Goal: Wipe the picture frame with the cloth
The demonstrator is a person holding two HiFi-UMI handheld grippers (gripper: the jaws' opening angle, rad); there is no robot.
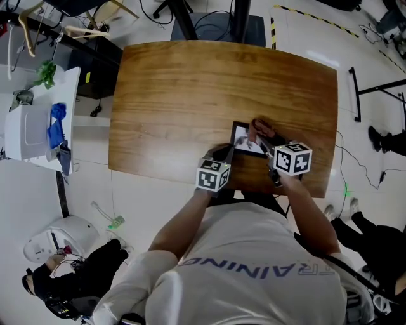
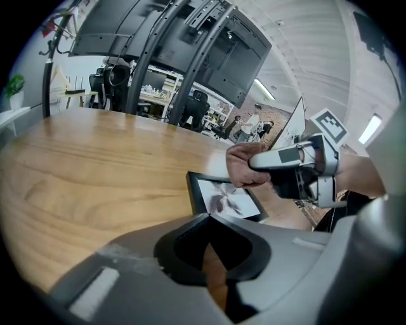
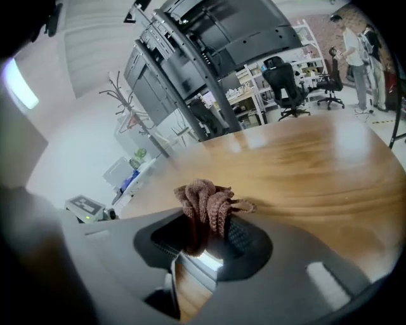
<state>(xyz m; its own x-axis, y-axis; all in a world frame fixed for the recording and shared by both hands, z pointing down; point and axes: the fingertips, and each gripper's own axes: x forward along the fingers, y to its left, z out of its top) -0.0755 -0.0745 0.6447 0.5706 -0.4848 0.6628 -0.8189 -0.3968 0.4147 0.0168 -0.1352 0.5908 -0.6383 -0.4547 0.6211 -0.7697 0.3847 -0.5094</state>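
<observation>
A black picture frame (image 1: 244, 141) with a grey print lies near the front right of the wooden table (image 1: 190, 89). My left gripper (image 1: 226, 152) sits at the frame's near left corner, and in the left gripper view its jaws (image 2: 208, 219) are closed on that corner of the frame (image 2: 223, 198). My right gripper (image 1: 261, 136) is shut on a bunched brown cloth (image 1: 261, 128) that rests on the frame's right part. In the right gripper view the cloth (image 3: 206, 200) sticks up from between the jaws, with the frame's glass (image 3: 204, 261) just below it.
The table's front edge (image 1: 165, 179) runs just behind both grippers. A white cabinet (image 1: 32, 130) with a blue item stands at the left. Black stand legs (image 1: 209, 19) are beyond the table's far edge, and cables and a person's shoe (image 1: 377, 138) lie at the right.
</observation>
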